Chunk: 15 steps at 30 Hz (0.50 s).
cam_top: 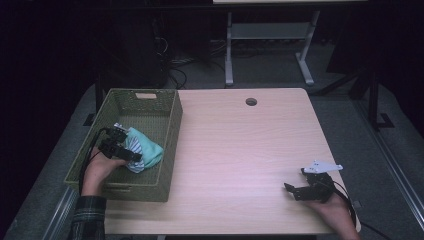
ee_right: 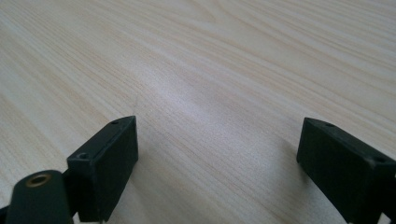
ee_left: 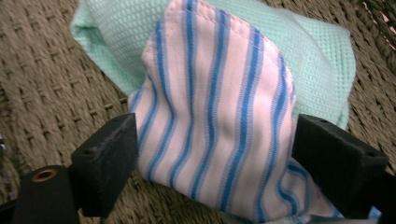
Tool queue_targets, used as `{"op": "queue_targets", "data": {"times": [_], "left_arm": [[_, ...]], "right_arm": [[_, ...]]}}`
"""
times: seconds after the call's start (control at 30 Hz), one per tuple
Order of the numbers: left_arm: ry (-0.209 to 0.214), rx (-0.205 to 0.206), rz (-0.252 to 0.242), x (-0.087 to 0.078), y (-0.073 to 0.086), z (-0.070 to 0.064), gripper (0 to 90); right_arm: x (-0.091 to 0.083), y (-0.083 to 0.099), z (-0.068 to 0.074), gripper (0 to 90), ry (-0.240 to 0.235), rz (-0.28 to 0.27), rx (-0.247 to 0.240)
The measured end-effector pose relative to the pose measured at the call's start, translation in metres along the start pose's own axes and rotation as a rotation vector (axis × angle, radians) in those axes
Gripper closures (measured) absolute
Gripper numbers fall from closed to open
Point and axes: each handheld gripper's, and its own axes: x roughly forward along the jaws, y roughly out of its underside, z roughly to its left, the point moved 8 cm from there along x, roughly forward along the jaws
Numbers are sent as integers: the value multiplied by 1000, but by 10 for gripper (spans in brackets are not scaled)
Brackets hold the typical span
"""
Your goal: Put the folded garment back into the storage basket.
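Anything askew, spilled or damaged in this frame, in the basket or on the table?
Nothing stands out. The cloth bundle, striped white and blue over mint green, sits inside the green woven basket between the left gripper's wide jaws. The right gripper rests open above bare table. No spills or damage visible.

The striped cloth (ee_left: 215, 121) is white with blue lengthwise stripes, some a deeper blue and some paler, and the cloth under it (ee_left: 308, 56) is a plain mint green with a fine knitted mesh texture. The basket (cam_top: 172, 132) is olive green in the high view, its woven floor showing brownish grey in the left gripper view. The table (cam_top: 240, 150) is pale wood with a light streaked grain, and both grippers' jaws are matt black.
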Motion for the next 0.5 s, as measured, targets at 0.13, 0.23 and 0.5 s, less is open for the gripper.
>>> {"op": "queue_targets", "data": {"times": [0.13, 0.23, 0.5], "left_arm": [[3, 4, -8, -1, -1, 0, 124], [11, 3, -25, -3, -2, -1, 125], [39, -15, -90, -14, -8, -1, 125]], "right_arm": [[0, 0, 0, 121, 0, 0, 0], [0, 0, 0, 121, -1, 0, 1], [0, 0, 0, 120, -2, -1, -1]]}}
